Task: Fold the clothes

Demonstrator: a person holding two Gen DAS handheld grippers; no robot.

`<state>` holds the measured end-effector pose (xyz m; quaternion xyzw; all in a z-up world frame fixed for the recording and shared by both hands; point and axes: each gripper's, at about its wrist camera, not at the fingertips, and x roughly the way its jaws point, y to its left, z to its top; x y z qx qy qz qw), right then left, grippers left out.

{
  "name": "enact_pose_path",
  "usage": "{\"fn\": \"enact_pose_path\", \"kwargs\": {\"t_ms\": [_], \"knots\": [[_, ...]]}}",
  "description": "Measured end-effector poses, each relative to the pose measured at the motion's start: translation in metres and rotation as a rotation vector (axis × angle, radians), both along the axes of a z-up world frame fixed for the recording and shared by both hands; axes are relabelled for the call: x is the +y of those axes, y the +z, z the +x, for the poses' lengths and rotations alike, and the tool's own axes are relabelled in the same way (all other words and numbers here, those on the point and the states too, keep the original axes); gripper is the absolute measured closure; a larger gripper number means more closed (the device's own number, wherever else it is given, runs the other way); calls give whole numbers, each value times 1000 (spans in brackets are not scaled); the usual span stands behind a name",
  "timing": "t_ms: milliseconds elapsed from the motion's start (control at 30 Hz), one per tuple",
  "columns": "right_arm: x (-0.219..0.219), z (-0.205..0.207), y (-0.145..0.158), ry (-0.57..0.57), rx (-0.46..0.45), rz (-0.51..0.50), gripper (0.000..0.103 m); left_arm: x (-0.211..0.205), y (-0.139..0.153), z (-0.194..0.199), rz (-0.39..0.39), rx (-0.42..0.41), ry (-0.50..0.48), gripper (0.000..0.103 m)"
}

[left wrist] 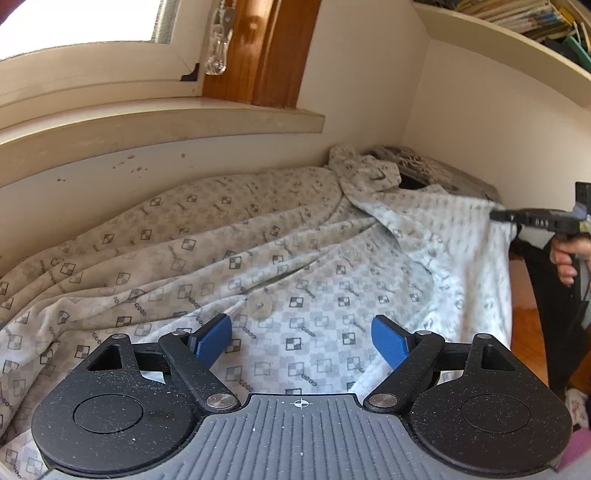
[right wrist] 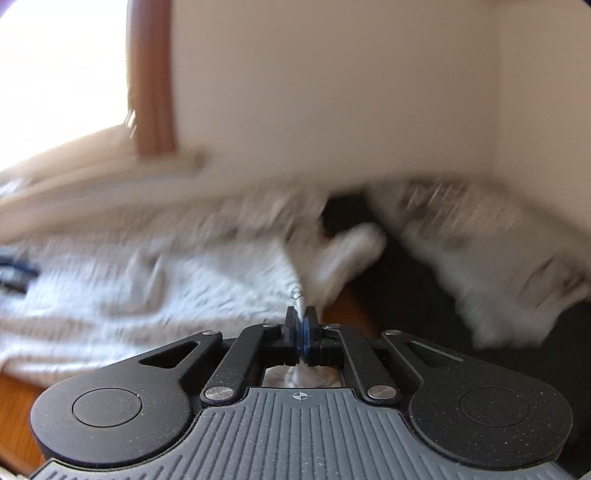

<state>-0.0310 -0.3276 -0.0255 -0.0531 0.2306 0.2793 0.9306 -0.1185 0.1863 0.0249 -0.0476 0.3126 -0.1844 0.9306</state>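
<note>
1. A cream wall (left wrist: 369, 74) runs behind the work surface, meeting a second wall in the far right corner; the right wrist view is smeared with blur.
2. The patterned shirt (left wrist: 258, 251), pale with grey checked squares, lies spread and rumpled across the surface below the window sill (left wrist: 166, 122). Its collar end is bunched toward the far corner, and its right edge reaches the edge of the surface.
3. A window (left wrist: 81, 22) with a wooden frame (left wrist: 258, 51) sits above the sill, at upper left.
4. A shelf (left wrist: 509, 40) loaded with books curves along the upper right.
5. A second folded pale cloth (left wrist: 424, 166) rests in the far corner, just behind the shirt's collar.
6. The left gripper (left wrist: 301, 341) hangs just above the shirt's near part, its blue pads (left wrist: 212, 338) spread wide with only fabric below them, nothing clamped.
7. The right gripper (right wrist: 302, 328) has its jaws pressed together on a fold of the shirt's edge, cloth pinched between the pads and bulging out behind them. From the left wrist view it shows at the far right, held by a hand (left wrist: 567, 258), at the shirt's right edge.
8. A clear button (left wrist: 259, 306) sits on the shirt just ahead of the left gripper.
</note>
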Motion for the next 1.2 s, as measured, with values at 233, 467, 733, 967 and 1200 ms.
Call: {"fn": "enact_pose_path", "kwargs": {"t_ms": [233, 467, 733, 967, 1200], "knots": [[17, 6, -26, -61, 48, -103, 71, -4, 1, -3, 18, -18, 13, 18], [20, -29, -21, -68, -114, 2, 59, -37, 8, 0, 62, -20, -107, 58], [55, -38, -50, 23, -95, -67, 58, -94, 9, 14, 156, 21, -243, 56], [44, -31, -58, 26, -28, 16, 57, -111, 3, 18, 142, 20, -262, 48], [46, -33, -58, 18, -42, 9, 57, -121, 6, 7, 214, -76, -285, 101]]}}
